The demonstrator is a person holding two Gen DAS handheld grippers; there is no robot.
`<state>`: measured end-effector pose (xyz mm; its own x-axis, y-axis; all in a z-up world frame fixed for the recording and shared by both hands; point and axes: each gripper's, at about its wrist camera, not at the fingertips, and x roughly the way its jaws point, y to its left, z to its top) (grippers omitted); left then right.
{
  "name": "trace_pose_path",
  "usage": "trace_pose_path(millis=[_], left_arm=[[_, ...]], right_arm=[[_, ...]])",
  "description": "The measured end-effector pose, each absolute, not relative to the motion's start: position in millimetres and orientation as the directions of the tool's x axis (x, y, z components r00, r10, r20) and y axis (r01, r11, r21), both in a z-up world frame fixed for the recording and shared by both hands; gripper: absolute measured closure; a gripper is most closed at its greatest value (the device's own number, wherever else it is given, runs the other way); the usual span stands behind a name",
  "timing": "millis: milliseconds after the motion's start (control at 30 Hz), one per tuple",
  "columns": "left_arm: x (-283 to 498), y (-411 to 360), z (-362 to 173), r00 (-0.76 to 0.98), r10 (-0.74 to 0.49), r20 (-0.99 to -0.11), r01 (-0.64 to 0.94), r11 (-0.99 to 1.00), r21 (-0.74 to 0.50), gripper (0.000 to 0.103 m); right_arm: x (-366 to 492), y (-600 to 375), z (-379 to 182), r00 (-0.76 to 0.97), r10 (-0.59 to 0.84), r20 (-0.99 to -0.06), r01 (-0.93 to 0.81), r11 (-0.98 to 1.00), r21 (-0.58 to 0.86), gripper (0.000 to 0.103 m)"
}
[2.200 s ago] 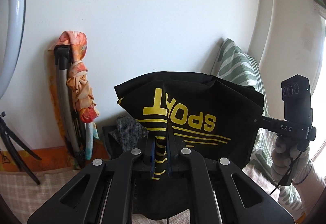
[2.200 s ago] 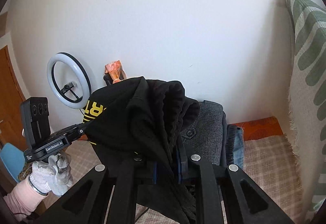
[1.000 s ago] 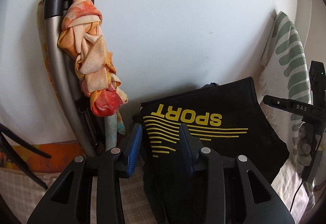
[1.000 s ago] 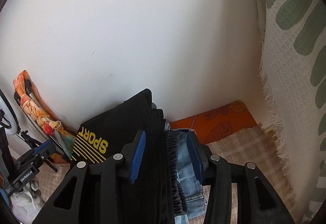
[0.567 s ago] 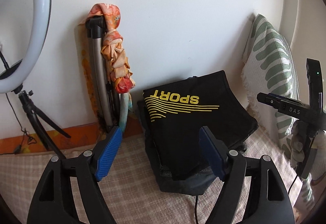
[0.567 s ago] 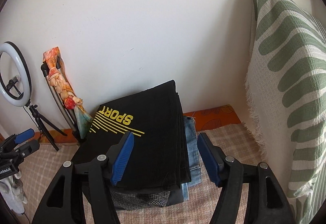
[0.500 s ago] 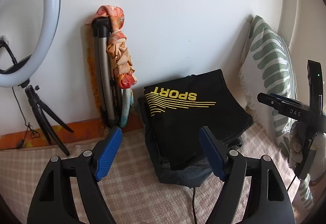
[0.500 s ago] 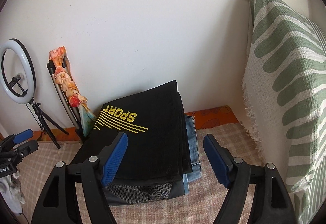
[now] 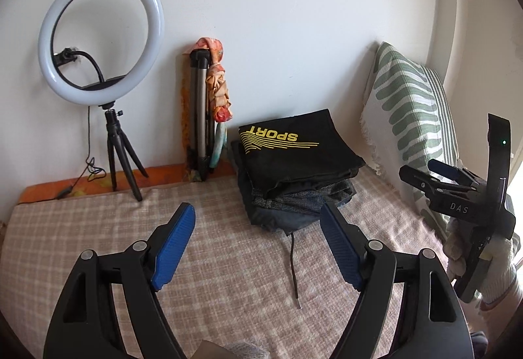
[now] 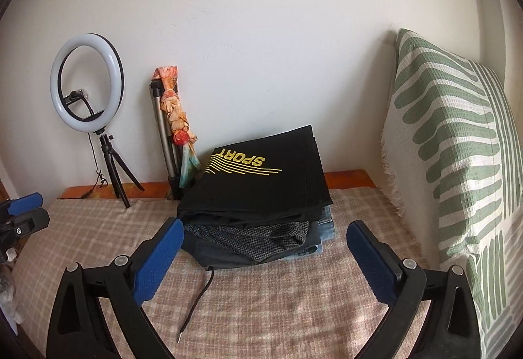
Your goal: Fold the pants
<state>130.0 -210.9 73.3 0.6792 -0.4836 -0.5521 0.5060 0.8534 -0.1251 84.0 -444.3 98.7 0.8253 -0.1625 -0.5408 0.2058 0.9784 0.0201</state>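
Note:
The folded black pants (image 9: 295, 151) with yellow "SPORT" print lie on top of a stack of folded clothes (image 9: 294, 202) at the back of the bed; they also show in the right wrist view (image 10: 261, 179). My left gripper (image 9: 258, 231) is open and empty, well in front of the stack. My right gripper (image 10: 264, 244) is open and empty, just in front of the stack, and it shows at the right of the left wrist view (image 9: 438, 176). A black drawstring (image 10: 196, 303) trails from the stack.
A ring light on a tripod (image 9: 101, 42) stands at the back left. A folded stand with an orange scarf (image 9: 209, 104) leans on the wall. A green striped pillow (image 10: 457, 146) stands at the right. The bed has a checked cover (image 9: 212, 277).
Both grippers let go of the black pants, opened wide and drew back from the stack. The pants now lie folded on top of it.

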Motion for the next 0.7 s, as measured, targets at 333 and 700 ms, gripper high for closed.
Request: trace_pose_path(millis=[333,700], left_arm=[[75.2,-164.6,50.9,0.739,-0.426,-0.522,0.447,0.890,-0.094,0.002],[60.6,-146.6,16.6,0.739,-0.372,-0.561,0.411,0.910,-0.063,0.002]], right_arm=[[33.6,-387.1,81.1,0.842,-0.178,-0.509,0.196,0.980,-0.019,0.000],[23.3,-366.2,52.0,0.844,-0.214,-0.492,0.216,0.975,-0.054,0.000]])
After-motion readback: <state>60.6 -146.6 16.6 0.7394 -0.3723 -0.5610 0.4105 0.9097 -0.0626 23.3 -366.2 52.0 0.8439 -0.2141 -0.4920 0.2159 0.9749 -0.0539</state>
